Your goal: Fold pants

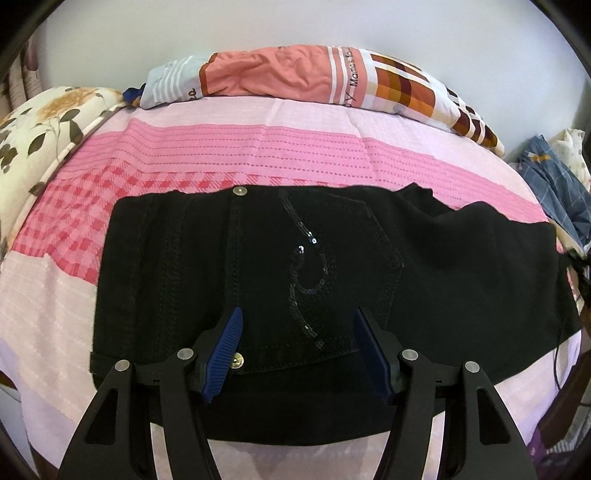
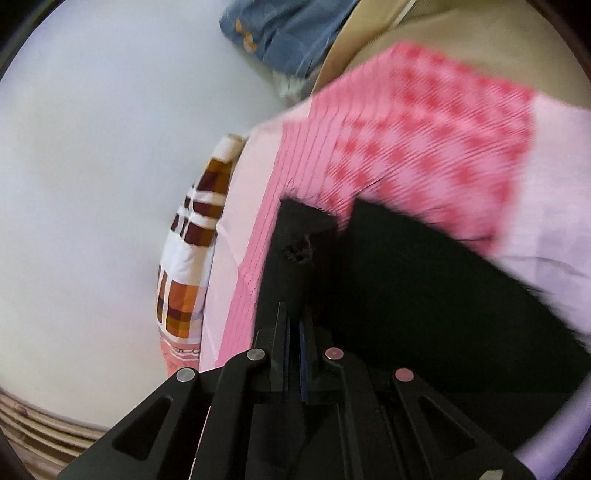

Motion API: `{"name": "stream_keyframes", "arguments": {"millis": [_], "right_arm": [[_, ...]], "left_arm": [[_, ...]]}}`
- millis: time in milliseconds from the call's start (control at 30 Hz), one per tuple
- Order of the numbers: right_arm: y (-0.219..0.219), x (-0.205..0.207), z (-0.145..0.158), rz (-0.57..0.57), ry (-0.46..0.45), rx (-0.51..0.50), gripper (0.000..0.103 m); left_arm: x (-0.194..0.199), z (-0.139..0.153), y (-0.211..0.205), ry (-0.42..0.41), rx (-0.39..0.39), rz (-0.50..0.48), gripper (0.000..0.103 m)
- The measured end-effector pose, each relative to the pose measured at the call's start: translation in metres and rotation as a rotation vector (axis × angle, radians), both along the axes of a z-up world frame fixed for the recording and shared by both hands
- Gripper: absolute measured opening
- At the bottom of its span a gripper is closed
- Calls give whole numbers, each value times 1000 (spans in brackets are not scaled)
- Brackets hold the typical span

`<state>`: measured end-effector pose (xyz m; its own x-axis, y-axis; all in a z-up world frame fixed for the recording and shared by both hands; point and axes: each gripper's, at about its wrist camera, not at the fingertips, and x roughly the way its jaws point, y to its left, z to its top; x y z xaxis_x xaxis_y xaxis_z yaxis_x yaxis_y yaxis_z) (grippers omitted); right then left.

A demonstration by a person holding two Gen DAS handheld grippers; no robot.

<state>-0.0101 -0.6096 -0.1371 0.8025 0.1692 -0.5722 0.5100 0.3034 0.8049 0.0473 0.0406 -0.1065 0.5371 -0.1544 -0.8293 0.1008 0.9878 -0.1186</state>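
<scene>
Black pants (image 1: pixel 443 258) lie folded across a pink bedsheet (image 1: pixel 221 147), with a sequinned back pocket (image 1: pixel 314 266) facing up. My left gripper (image 1: pixel 298 312) hovers over the pocket area near the front edge. It is open, its blue pads (image 1: pixel 225 350) wide apart with nothing pinched between them. In the blurred right wrist view, my right gripper (image 2: pixel 295 314) is shut on an edge of the black pants (image 2: pixel 424 295). A flap of that fabric (image 2: pixel 295 236) rises from its tips above the sheet (image 2: pixel 424 140).
A patterned orange and white pillow (image 1: pixel 295 77) lies along the far side of the bed by the wall. A floral quilt (image 1: pixel 37 129) sits at the left. A blue plaid garment (image 1: pixel 554 192) is bunched at the right edge, also visible as blue cloth (image 2: pixel 288 33).
</scene>
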Motion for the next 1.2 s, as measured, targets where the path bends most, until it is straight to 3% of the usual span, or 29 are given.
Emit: {"name": "stream_keyframes", "arguments": {"millis": [100,267,433,600,700,767,867,1000,1067,1200], "right_arm": [[-7,-48,7,-53,41,-2,3],[-9,-101,-16,-92,125,45,3],[-10,-117,-44,-126,126,111,3],[-11,-116,-27,-110,108,71,3],[-18,-119,-36,-123,139,61,3],[-22,-125,-49,-151,101,127,0],[-19,-122,-44,-138,116,85,1],[-20,-125,-48,-153,93,145,2],[-15,-131,-43,-178,79,161,14],[25,-121,-14,-79,54,113,14]], "left_arm": [[-3,7,3,-6,5,-6,63],[-9,17,10,-18,26,-19,63],[-12,18,15,-29,63,-19,63],[-17,21,20,-44,71,-8,63],[-22,25,24,-62,69,-1,63],[-25,26,26,-59,55,0,63],[-30,26,34,-38,6,18,63],[-40,25,50,4,-93,57,63],[-45,23,58,19,-122,86,63],[-52,25,83,24,-152,191,63]]}}
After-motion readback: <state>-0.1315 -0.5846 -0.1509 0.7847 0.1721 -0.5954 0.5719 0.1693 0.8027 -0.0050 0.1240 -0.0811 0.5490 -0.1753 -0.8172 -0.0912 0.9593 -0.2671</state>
